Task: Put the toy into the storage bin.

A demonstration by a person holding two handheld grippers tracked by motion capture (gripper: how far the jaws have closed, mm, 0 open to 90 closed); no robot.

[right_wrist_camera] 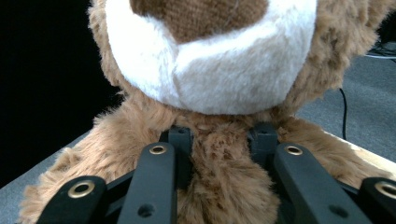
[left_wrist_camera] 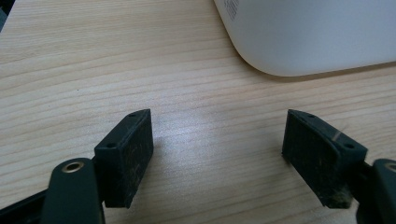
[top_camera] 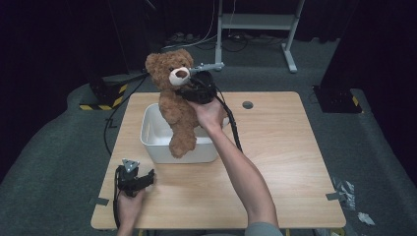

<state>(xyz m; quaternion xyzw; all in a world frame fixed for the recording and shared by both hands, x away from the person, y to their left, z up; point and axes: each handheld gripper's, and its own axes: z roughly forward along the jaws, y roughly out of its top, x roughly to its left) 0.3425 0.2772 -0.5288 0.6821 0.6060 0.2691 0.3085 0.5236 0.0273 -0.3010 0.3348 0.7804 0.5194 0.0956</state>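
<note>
Left gripper (top_camera: pixel 147 176) idle nearest, fingers (left_wrist_camera: pixel 126 156) wide apart over bare table (top_camera: pixel 275 162). Further out, right gripper (right_wrist_camera: pixel 219 140) pinched on teddy bear (top_camera: pixel 176 105) at the neck, legs dangling into white bin (top_camera: pixel 152 142). Soft fur, so could slip out or snag the rim.

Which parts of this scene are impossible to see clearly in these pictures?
- Bin inside, high view: hidden by the bear in front.
- Right gripper pads, right gripper view: buried in the bear's neck fur.
- Bear's eyes, right gripper view: cut off by the top edge.
- Bin label, left gripper view: too small, cut off.
</note>
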